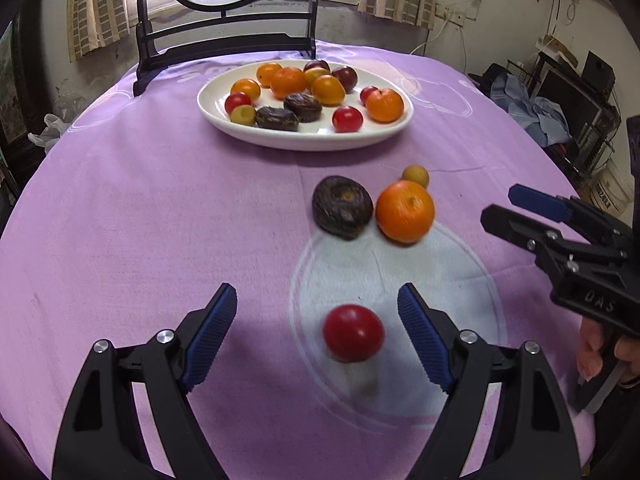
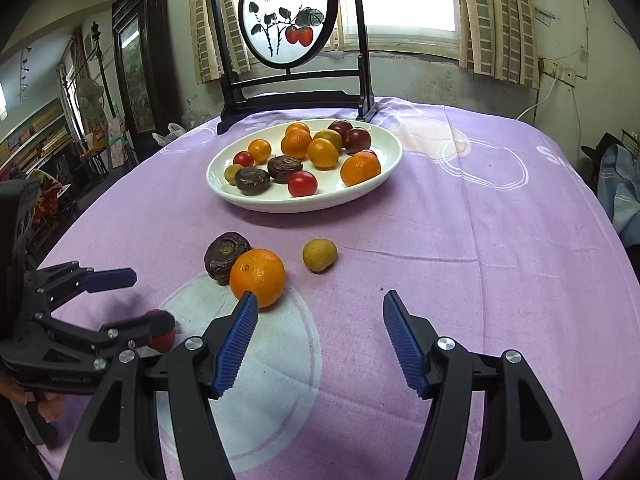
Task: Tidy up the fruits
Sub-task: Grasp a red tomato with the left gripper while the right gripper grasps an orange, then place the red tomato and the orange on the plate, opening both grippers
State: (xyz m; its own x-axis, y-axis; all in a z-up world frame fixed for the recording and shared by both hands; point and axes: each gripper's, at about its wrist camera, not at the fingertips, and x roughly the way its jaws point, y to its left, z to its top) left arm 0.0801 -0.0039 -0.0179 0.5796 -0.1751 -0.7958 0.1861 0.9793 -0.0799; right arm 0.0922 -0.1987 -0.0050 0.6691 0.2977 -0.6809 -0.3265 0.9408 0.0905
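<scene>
Between your wide left gripper [image 1: 318, 334], the tomato [image 1: 353, 333] sits loose and may roll if a pad nudges it; your right gripper [image 2: 316, 344] hangs open, empty.

So the tablecloth [image 1: 140, 220] is lilac purple with pale white ring outlines printed on it. The plate [image 1: 304, 140] is plain glossy white, piled with orange, red, dark plum and yellow-green fruit. Loose on the cloth: a shiny red tomato [image 1: 353, 333], a bright orange [image 1: 405, 212], a wrinkly dark brown fruit [image 1: 342, 207] and a small olive-yellow one [image 2: 319, 255]. Both grippers are black with ribbed blue pads [image 1: 212, 332].
</scene>
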